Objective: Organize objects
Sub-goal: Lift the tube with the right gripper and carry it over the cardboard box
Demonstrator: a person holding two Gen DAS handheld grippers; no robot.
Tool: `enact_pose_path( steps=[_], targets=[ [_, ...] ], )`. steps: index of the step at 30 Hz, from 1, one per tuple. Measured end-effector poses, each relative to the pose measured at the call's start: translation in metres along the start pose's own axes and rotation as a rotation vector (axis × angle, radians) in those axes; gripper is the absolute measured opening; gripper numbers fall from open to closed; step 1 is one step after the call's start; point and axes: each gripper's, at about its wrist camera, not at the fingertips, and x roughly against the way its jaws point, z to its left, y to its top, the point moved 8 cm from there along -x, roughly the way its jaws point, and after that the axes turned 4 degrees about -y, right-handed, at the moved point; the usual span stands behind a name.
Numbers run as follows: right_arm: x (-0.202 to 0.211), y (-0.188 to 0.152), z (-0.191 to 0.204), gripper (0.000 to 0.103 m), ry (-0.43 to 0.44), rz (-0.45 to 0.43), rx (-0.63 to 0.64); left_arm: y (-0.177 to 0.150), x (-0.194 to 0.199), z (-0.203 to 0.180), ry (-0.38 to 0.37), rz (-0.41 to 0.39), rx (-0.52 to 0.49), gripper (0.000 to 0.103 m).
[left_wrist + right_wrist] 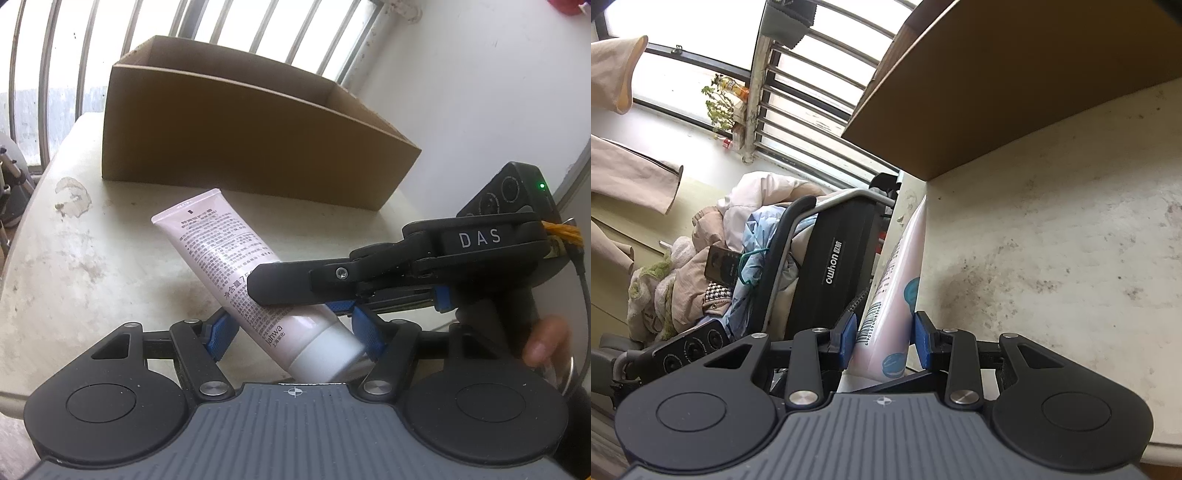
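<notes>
A pink tube (pixel 236 266) with a white cap is held above the table (pixel 74 258), its crimped end raised toward the cardboard box (pixel 236 147).

Left tool (pixel 291 336): the jaws stand moderately wide on either side of the tube's cap end. The blue pads (pixel 221 336) lie close to the tube, but whether they press on it cannot be told.

Right tool (pixel 885 339): the jaws are set narrow and are closed on the body of the tube (pixel 890 317), one blue pad on each flat side. In the left wrist view the right tool (pixel 258 288) is seen reaching in from the right and crossing over the tube. A hand (pixel 546 339) is seen on its grip.

Surroundings: the box stands open-topped at the far side of the table, near a barred window (pixel 221 29). A white wall (pixel 480 92) lies just right of the box. The table surface is stained, and a patch of peeled finish (pixel 72 195) is seen at its left.

Edges and room: in the right wrist view the tube is seen projecting past the table (pixel 1052 240) edge. Beyond that edge a black machine (pixel 834 266) with a metal rail and a heap of clothes (pixel 713 258) are seen. Bare table surface is seen between the tube and the box, and to the left of the tube.
</notes>
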Motion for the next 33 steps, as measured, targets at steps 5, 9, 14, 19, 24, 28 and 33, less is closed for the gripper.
enact_pose_path(
  steps=[5, 9, 14, 19, 24, 28, 33],
  targets=[
    [-0.001, 0.003, 0.008, 0.037, 0.01, -0.01, 0.01, 0.005, 0.006, 0.0, 0.01, -0.014, -0.014, 0.067],
    [-0.001, 0.007, 0.014, 0.037, 0.021, -0.016, 0.017, 0.01, 0.011, 0.0, 0.02, -0.023, -0.031, 0.067],
    [0.001, 0.014, 0.021, 0.037, 0.029, -0.023, 0.03, 0.018, 0.017, -0.001, 0.031, -0.038, -0.043, 0.067],
    [0.004, 0.024, 0.031, 0.037, 0.044, -0.035, 0.046, 0.023, 0.031, -0.008, 0.048, -0.053, -0.076, 0.067],
    [0.008, 0.037, 0.037, 0.037, 0.053, -0.049, 0.051, 0.036, 0.033, -0.014, 0.058, -0.064, -0.098, 0.067],
    [0.011, 0.053, 0.044, 0.037, 0.049, -0.06, 0.063, 0.051, 0.034, -0.016, 0.054, -0.074, -0.109, 0.067],
    [0.017, 0.076, 0.051, 0.037, 0.049, -0.082, 0.081, 0.083, 0.031, -0.022, 0.047, -0.097, -0.124, 0.067]
  ],
)
